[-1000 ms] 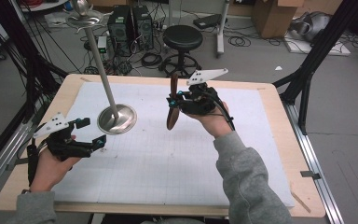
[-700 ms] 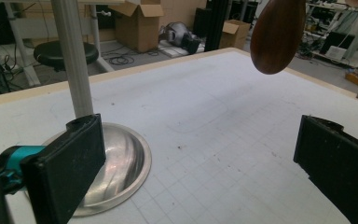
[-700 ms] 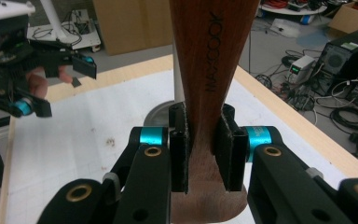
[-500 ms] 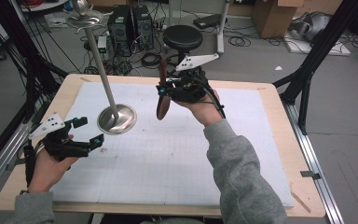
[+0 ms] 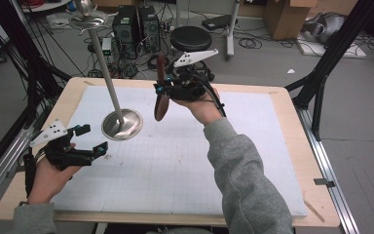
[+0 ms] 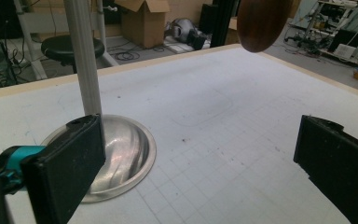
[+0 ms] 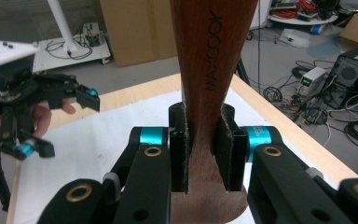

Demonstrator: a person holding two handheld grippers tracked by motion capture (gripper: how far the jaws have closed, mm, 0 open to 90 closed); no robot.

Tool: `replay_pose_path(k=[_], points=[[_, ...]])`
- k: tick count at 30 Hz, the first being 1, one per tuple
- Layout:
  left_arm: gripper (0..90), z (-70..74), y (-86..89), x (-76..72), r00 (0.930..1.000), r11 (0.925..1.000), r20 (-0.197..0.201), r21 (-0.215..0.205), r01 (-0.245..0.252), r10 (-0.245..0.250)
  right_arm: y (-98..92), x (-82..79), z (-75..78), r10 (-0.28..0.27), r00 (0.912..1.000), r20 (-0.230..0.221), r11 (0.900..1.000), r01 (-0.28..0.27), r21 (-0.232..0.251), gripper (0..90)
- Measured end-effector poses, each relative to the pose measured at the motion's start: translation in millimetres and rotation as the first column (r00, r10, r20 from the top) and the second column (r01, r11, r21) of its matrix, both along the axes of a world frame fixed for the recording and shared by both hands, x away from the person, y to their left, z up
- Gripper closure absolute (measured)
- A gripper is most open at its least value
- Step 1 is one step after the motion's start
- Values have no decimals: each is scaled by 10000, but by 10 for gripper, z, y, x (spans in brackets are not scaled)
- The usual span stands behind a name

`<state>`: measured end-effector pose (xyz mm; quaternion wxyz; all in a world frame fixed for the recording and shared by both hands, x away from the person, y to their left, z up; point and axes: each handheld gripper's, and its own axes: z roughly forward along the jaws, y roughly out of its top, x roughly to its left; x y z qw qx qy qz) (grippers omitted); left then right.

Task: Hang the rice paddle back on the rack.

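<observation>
a wooden spoon [image 5: 161, 100] was held clamped in the right gripper [image 5: 161, 87], lifted above the mat [image 5: 185, 161] just beside the metal stand [image 5: 121, 124]. the left gripper [image 5: 93, 140], jaws spread and holding nothing, was kept low near the stand's base.

Wooden spoon [image 7: 209, 70] clamped in right tool [image 7: 204, 154]
</observation>
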<state>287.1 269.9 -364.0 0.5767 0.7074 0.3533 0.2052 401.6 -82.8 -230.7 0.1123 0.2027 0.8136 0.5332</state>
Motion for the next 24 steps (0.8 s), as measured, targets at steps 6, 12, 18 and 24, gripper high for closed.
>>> replay_pose_path(k=[6,12,18,24], points=[[25,8,43,-30,9999,9999,20,0,-110,110,85,14,92,35,9999,115,10000,-35,33,771],[25,36,100,-64,9996,9997,174,-40,-237,237,206,19,205,117,9997,215,9999,-117,-28,771],[25,60,150,-74,9991,9994,248,-61,-340,342,318,40,285,280,9993,240,9996,-279,-35,771],[25,79,169,-100,9988,9993,329,-67,-361,363,429,62,380,229,9992,318,9997,-228,-50,772]])
